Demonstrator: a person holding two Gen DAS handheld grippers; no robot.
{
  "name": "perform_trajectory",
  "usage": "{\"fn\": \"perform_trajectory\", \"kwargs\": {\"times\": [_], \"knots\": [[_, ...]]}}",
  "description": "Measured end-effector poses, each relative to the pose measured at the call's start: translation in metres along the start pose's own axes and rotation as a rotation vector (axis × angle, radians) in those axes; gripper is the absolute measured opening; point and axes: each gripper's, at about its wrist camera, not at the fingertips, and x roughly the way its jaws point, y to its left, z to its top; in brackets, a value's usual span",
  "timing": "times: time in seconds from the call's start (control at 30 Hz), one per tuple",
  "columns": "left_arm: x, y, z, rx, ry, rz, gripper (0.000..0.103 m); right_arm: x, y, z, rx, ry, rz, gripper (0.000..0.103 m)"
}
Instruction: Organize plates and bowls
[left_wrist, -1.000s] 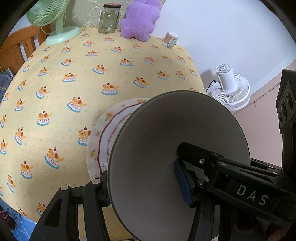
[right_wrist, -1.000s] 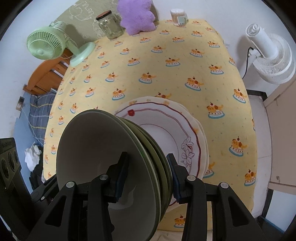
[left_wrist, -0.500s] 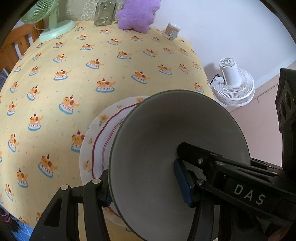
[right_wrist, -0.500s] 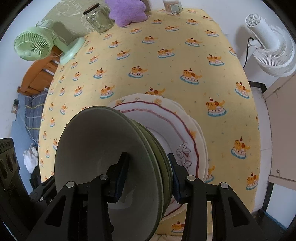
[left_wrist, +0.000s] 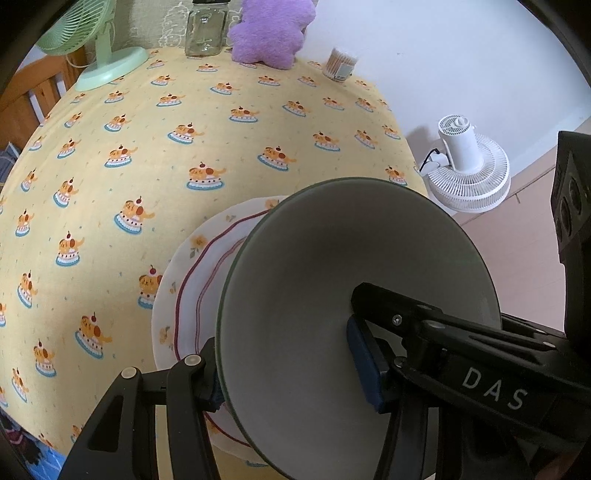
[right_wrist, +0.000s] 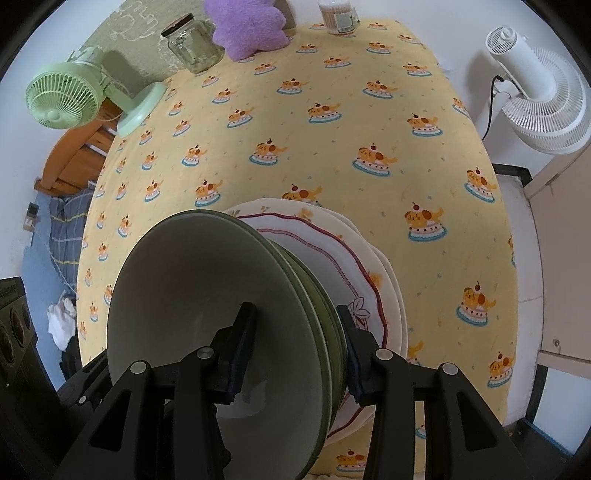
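We are gripping the stack of green bowls (right_wrist: 221, 314) from both sides. Our left tongs (left_wrist: 291, 373) are clamped on its rim, one pad inside the top bowl, one outside. Our right tongs (right_wrist: 295, 354) are clamped across the opposite rim likewise. The stack is hanging tilted just over the white plates (right_wrist: 369, 266) on the desk (right_wrist: 332, 147).

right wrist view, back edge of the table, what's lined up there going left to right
green desk fan → glass jar → purple plush cushion → cotton swab container, then off the table at the far right the white floor fan
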Motion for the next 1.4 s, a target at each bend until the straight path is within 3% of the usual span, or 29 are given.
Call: {"fn": "perform_trajectory", "kwargs": {"times": [0.3, 0.37, 0.43, 0.5, 0.8, 1.07, 1.2, 1.4], "knots": [[-0.004, -0.007, -0.015, -0.018, -0.011, 0.05, 0.063, -0.006, -0.005, -0.014, -0.049, -0.025, 0.028, 0.048], [-0.007, -0.007, -0.016, -0.025, -0.017, 0.056, 0.063, -0.01, -0.006, -0.016, -0.047, -0.036, 0.021, 0.057], [-0.015, -0.007, -0.017, -0.027, -0.041, 0.065, 0.071, -0.016, -0.008, -0.018, -0.044, -0.064, 0.028, 0.079], [-0.021, -0.007, -0.018, -0.018, -0.059, 0.077, 0.087, -0.024, -0.006, -0.021, -0.05, -0.101, 0.03, 0.084], [-0.068, -0.005, -0.022, 0.133, -0.174, 0.102, 0.089, -0.055, 0.026, -0.038, -0.048, -0.231, -0.041, 0.085], [-0.116, 0.046, -0.027, 0.17, -0.287, 0.104, 0.089, -0.084, 0.069, -0.064, 0.023, -0.403, -0.189, 0.085], [-0.136, 0.076, -0.03, 0.189, -0.326, 0.113, 0.089, -0.095, 0.095, -0.078, 0.027, -0.476, -0.306, 0.085], [-0.157, 0.118, -0.041, 0.201, -0.392, 0.106, 0.09, -0.094, 0.128, -0.104, 0.073, -0.537, -0.303, 0.086]]}}
